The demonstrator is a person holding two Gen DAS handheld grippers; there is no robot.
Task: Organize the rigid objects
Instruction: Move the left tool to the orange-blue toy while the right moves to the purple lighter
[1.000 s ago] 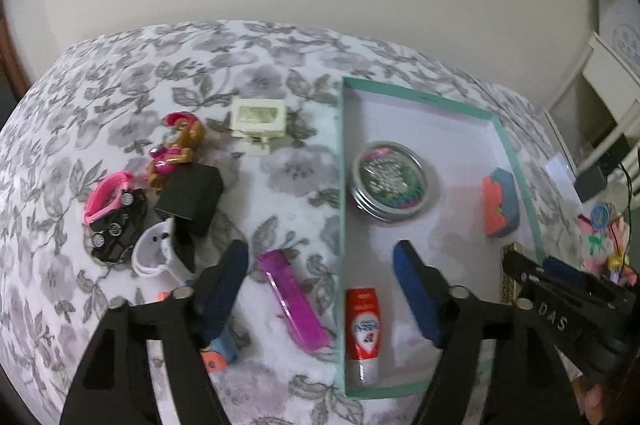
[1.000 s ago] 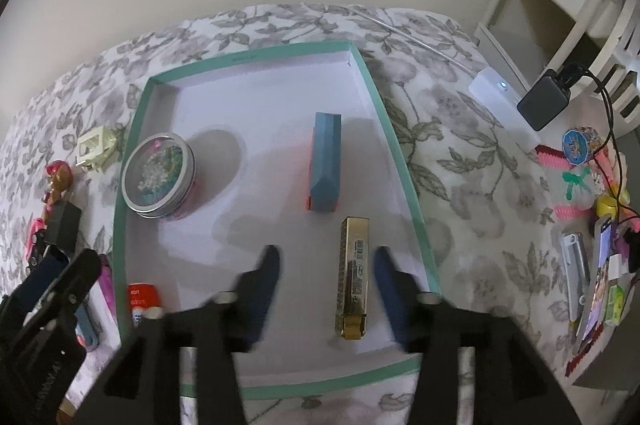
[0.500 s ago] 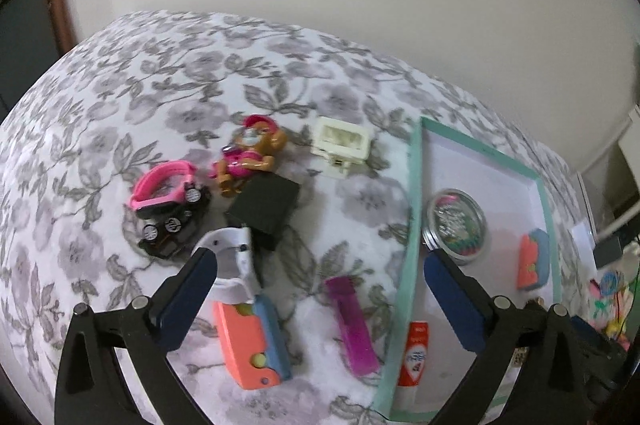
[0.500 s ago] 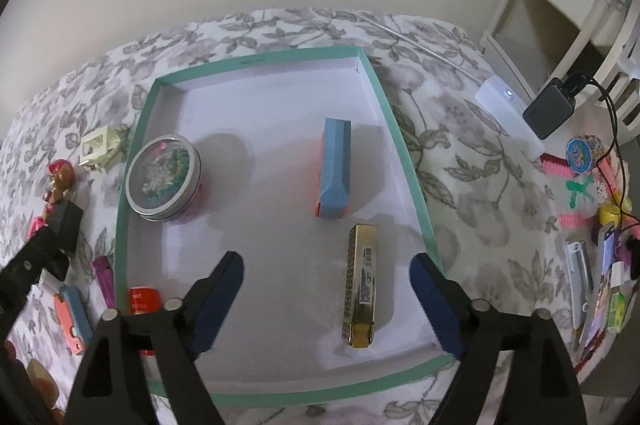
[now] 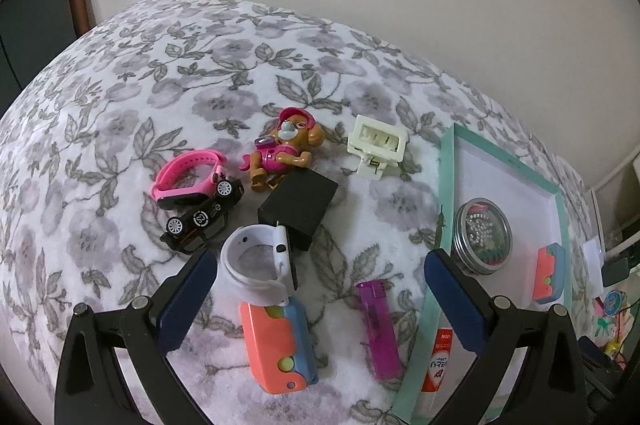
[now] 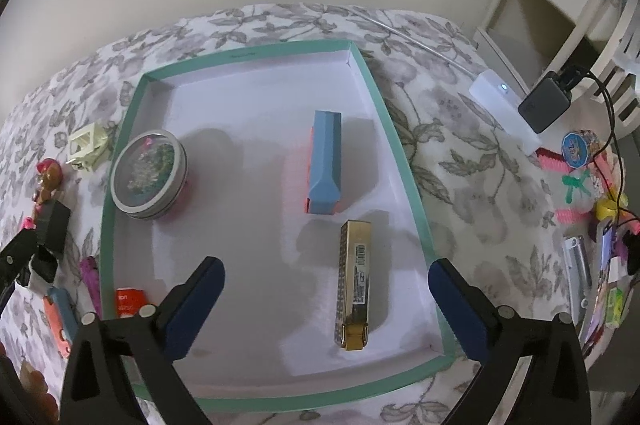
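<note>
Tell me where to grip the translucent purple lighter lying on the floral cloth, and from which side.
Grip the purple lighter across its narrow width at mid-length, coming from above. It lies flat on the cloth beside the teal tray rim, its long sides clear, so the open left gripper should fit over it.

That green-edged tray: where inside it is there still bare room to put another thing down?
The tray is barest along its far end, beyond the round tin and the blue-and-orange block, and down the middle between them. The near-right corner is taken by the gold box; the near-left holds a glue stick.
</note>
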